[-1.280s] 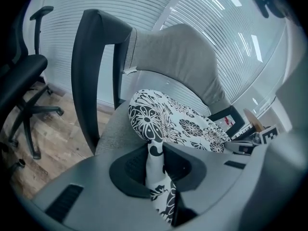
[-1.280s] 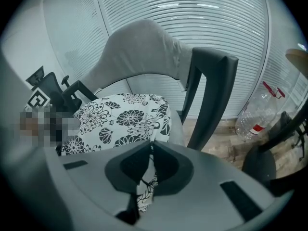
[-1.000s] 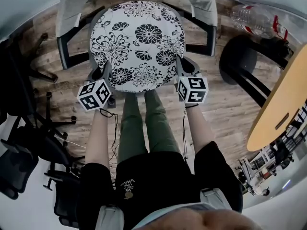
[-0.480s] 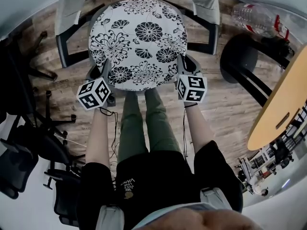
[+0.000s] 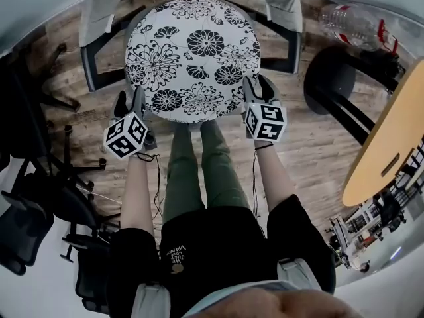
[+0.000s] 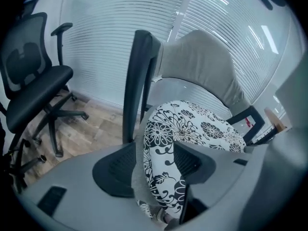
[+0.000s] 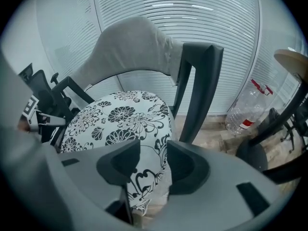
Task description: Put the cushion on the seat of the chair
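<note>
And there it sat! The cushion [image 5: 192, 55], round, white with black flowers, lay flat on the chair [image 5: 99, 12] in the upper middle of the head view, spread so wide that the seat beneath barely showed. The grey backrest rose behind it at the top of the frame, with dark armrests on either side.

The left gripper [image 5: 130, 101] was at the cushion's lower left edge and the right gripper [image 5: 258, 88] at its lower right edge. Both had just been opening, and their jaws stood wide apart. Each gripper's own view showed the cushion's rim running up between its jaws, but the pads were not squeezing it. So nothing was gripped on either side, and the placing looked done or nearly done.

How would this one handle? By its look it was light, soft and padded, and it would sag if lifted from one side only. It seemed in no way fragile, though the cloth cover might slide under a shallow pinch. The best hold, I'd say, was the one on show here: the near rim, one gripper on each side, biting well into the padding.

A clear plastic bottle [image 5: 348, 22] lay on the wood floor at the upper right.
</note>
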Motion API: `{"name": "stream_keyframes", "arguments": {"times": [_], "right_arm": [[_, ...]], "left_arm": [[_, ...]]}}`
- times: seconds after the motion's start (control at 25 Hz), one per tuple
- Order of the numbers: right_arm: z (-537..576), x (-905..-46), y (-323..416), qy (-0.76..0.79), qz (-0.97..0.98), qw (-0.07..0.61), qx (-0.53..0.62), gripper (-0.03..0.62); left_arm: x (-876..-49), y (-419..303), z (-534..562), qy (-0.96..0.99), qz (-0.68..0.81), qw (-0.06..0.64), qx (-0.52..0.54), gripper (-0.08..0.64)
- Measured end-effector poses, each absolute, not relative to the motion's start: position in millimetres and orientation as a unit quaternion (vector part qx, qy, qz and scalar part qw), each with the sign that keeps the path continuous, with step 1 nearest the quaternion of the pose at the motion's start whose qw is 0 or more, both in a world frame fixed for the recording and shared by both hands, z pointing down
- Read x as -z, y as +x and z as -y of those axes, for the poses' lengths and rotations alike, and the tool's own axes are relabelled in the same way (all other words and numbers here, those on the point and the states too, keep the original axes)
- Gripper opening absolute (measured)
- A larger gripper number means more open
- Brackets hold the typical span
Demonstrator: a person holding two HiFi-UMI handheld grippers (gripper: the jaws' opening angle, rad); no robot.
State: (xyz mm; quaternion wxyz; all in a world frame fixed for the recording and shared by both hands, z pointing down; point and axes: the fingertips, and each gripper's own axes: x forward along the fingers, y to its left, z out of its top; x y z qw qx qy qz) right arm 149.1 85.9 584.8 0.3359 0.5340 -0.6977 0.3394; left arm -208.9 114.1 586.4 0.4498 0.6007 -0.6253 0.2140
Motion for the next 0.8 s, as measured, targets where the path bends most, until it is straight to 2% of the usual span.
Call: {"name": "stream_keyframes", "arguments": {"times": [0.4,0.56,0.64,0.68,0.76,0.8], "right_arm": [[-94.3,-566.5,141.3,0.538,0.703,0.317,-0.341,0.164],[-91.6,-557.9,134.4,0.532,0.713,0.307,-0.338,0.164],[-89.6,-553.9,132.6,0.53,0.717,0.303,-0.337,0.163],[-89.1,-551.8,131.5,0.528,0.721,0.303,-0.332,0.145],[-88.2,-546.3,128.9,0.522,0.731,0.309,-0.311,0.035],[-87.7,-543.3,127.3,0.52,0.736,0.31,-0.302,0.028]], "left_arm": [[-563.6,-199.4,-116.4,0.623,0.609,0.45,-0.198,0.218],[-553.2,-184.5,-110.6,0.641,0.595,0.444,-0.192,0.165],[-549.3,-178.8,-109.1,0.65,0.591,0.435,-0.2,0.11],[-547.8,-176.5,-108.7,0.654,0.589,0.429,-0.205,0.075],[-544.3,-172.2,-108.0,0.663,0.582,0.421,-0.209,0.026],[-542.1,-170.1,-107.4,0.667,0.578,0.423,-0.204,0.014]]}}
